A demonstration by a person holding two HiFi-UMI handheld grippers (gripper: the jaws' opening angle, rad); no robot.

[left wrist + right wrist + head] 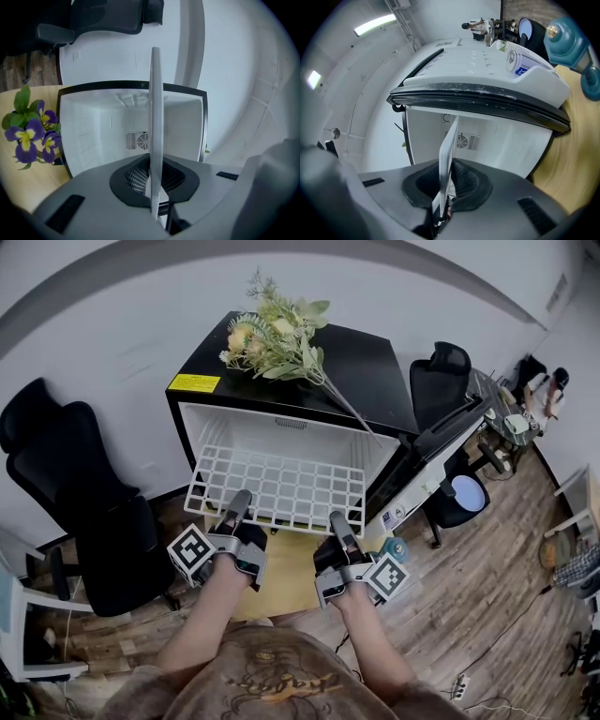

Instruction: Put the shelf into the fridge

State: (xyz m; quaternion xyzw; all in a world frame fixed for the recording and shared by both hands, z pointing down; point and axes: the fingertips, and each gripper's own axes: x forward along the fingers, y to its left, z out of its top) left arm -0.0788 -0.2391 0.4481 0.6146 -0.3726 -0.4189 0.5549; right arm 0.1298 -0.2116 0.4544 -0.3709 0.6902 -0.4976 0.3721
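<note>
Both forearms reach forward, about level, wrists side by side. Left gripper (238,504) is clamped on the near rim of the white wire shelf (281,479), left of centre. Right gripper (338,524) is clamped on the same rim, right of centre. Shelf lies flat, far edge inside the open black mini fridge (375,381), near part jutting out. Room: black office chair (80,493) at left, flower bouquet (277,334) on the fridge top, fridge door (441,437) swung wide at right, wood-plank floor (497,587). Left gripper view alone shows purple pansies (33,136) and a rear fan vent (137,140). Right gripper view alone shows a can (516,61) in the door rack
</note>
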